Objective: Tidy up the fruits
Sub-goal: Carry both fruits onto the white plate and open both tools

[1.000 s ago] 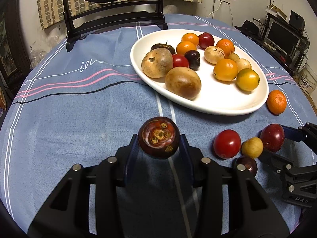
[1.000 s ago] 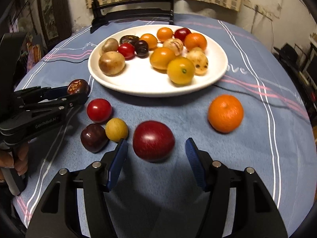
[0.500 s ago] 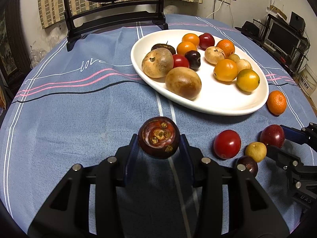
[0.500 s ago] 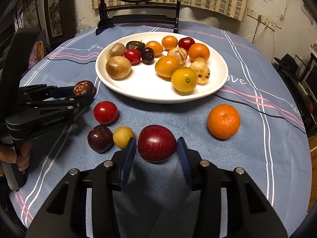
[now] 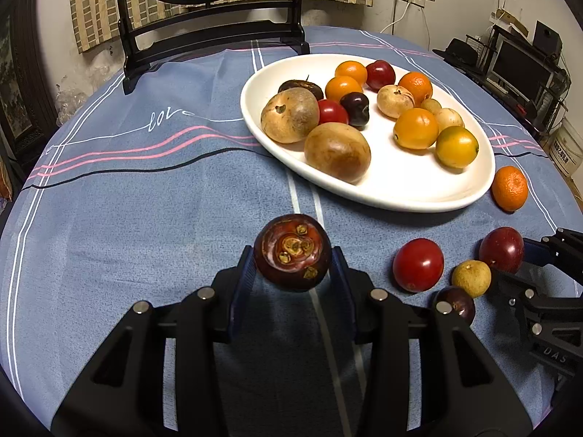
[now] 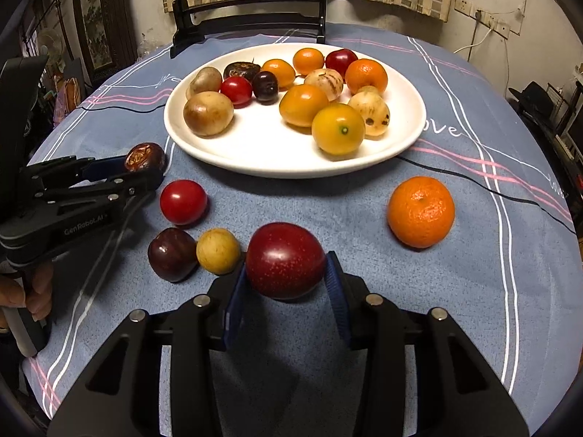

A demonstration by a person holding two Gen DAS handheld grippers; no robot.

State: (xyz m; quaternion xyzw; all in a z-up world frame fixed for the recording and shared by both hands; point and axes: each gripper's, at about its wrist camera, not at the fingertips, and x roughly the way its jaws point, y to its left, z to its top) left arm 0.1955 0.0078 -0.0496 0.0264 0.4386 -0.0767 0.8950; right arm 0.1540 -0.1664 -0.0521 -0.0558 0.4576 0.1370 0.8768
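Near the front edge of the tabletop (image 6: 473,284), a dark red plum (image 6: 285,260) is squeezed between the blue pads of the right hand-held gripper (image 6: 286,291), whose jaws have just been closing on it. A dark brown mangosteen (image 5: 292,252) is clamped in the left hand-held gripper (image 5: 293,280) and is held above the blue cloth. Just beside the plum, a small yellow fruit (image 6: 218,251) and a dark purple fruit (image 6: 172,254) are seen touching, with a red tomato (image 6: 183,202) a little further back. An orange mandarin (image 6: 421,212) is seen alone near the right edge. Further back, near the middle, many fruits are held on a white plate (image 6: 277,160). At the far edge, a black stand (image 6: 247,22) is seen.
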